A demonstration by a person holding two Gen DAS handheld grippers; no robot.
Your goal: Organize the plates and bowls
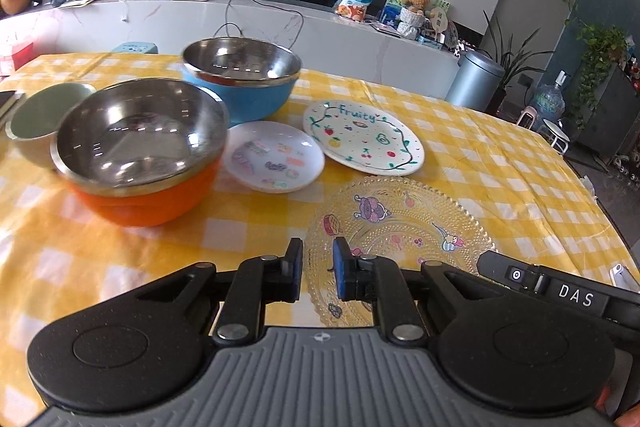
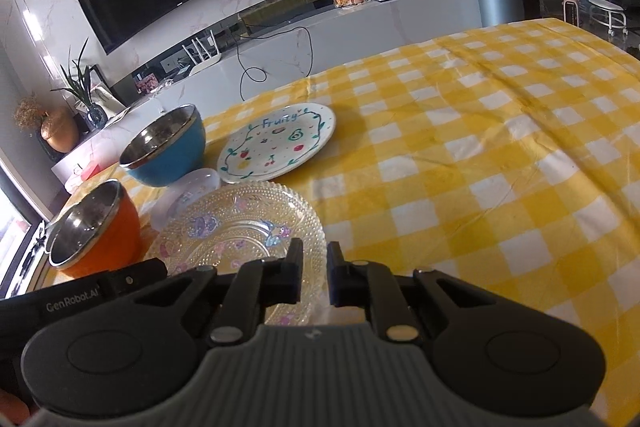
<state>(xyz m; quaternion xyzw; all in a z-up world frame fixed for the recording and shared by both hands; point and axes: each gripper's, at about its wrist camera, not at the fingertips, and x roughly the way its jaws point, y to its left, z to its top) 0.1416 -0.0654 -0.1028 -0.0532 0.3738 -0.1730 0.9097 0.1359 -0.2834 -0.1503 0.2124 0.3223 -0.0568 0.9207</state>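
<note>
Evidently, both tools hovered over the near edge of the tabletop (image 1: 500, 163), each set of jaws parted by a narrow gap and holding nothing. The left gripper (image 1: 318, 269) and the right gripper (image 2: 314, 273) both pointed at the clear glass plate (image 1: 396, 227), which lay flat nearest that edge; whether either gripper touched its rim could not be told. Beyond it, toward the middle of the tabletop, lay the small white plate (image 1: 274, 157) and, just beside that, the "Fruity" plate (image 1: 364, 137). The orange bowl (image 1: 140, 155) stood left of the small plate, the blue bowl (image 1: 242, 79) behind it toward the far edge, and a pale green bowl (image 1: 42, 121) at the far left. All pieces were separate and unstacked, so the sorting was judged barely begun. The step in hand appeared to be taking up the glass plate. Recommended practice: widen the jaws first, approach the rim low and nearly level, pinch only the raised beaded rim, and lift without tilting. Glass was judged slippery and brittle; a firm, centred bite was advised, with the other gripper steadying the opposite rim.
</note>
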